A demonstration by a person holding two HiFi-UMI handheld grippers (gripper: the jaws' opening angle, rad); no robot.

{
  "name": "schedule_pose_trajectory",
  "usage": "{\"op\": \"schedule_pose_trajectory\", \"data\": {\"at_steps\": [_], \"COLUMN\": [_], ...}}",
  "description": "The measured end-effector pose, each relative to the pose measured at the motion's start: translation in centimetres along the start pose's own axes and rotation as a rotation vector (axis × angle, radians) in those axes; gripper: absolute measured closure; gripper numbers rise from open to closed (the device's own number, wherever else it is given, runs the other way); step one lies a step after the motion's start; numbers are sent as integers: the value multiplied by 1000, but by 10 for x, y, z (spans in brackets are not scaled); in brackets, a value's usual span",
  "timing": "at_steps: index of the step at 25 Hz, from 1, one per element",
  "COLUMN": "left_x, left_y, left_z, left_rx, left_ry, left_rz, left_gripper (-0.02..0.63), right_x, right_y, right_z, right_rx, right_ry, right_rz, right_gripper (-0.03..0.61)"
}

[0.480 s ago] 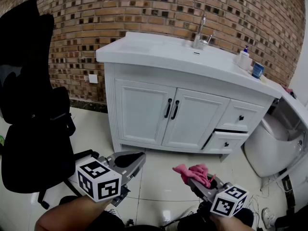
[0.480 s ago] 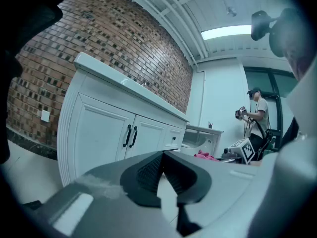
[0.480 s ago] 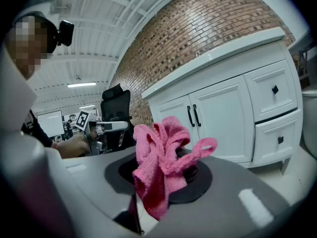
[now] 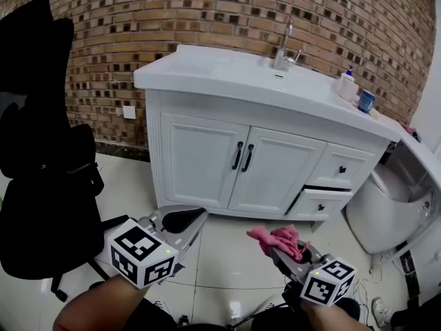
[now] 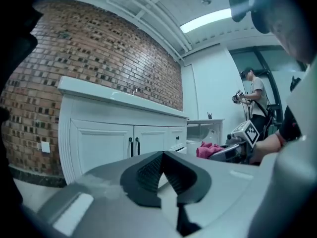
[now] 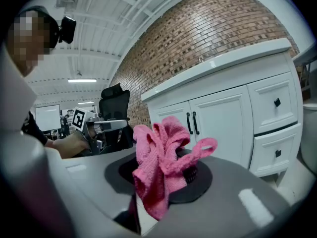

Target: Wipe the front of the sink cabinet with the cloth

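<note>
Right gripper [image 6: 163,168] clamps cloth [image 6: 157,150] — jaws mostly covered.

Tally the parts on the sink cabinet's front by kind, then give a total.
Doors: 2
Drawers: 2
Bar handles: 2
Knobs: 2
Total: 8
</note>
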State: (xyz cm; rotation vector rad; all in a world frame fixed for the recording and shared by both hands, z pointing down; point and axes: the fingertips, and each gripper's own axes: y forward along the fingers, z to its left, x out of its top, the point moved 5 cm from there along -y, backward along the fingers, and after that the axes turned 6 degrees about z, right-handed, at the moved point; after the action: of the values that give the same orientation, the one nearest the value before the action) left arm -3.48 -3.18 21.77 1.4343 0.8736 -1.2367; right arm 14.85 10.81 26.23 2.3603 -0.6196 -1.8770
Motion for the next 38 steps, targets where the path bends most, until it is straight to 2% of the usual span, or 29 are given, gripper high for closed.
{"op": "schedule_pose_trajectory", "data": {"at_steps": [7,10,14,17,22,26,28,33,38], "left_x": [39,46,41,30,20,11,5,-7,-12], "left_y": [8,21,51,74,99,117,123,144,161], "left_z": [49,55,37,22,9,-2,-4,4,12], "left_rx": [100,104,34,-30,-135,-207,-234,-210,-200], "left_ry": [29,24,61,77,7,-15,-44,-75,-119], "left_rz": [-104,-129,-89,-36,5,29,45,68,70], "left_gripper": [609,611,609,609,609,610,611,609,611], "right_x": [56,83,118,145,174,174,175,193,196], "right_y": [-1,1,3,0,-9,0,8,30,55], "right_z": [-26,-49,-91,-125,-166,-187,-199,-232,-252], "right_rx": [-98,-161,-266,-382,-592,-731,-750,-750,-753], "right_ry": [-153,-222,-263,-332,-505,-664,-694,-623,-718], "right_rz": [-42,-54,-99,-133,-194,-166,-162,-252,-300], "right_gripper": [457,457,457,457,457,457,456,456,456]}}
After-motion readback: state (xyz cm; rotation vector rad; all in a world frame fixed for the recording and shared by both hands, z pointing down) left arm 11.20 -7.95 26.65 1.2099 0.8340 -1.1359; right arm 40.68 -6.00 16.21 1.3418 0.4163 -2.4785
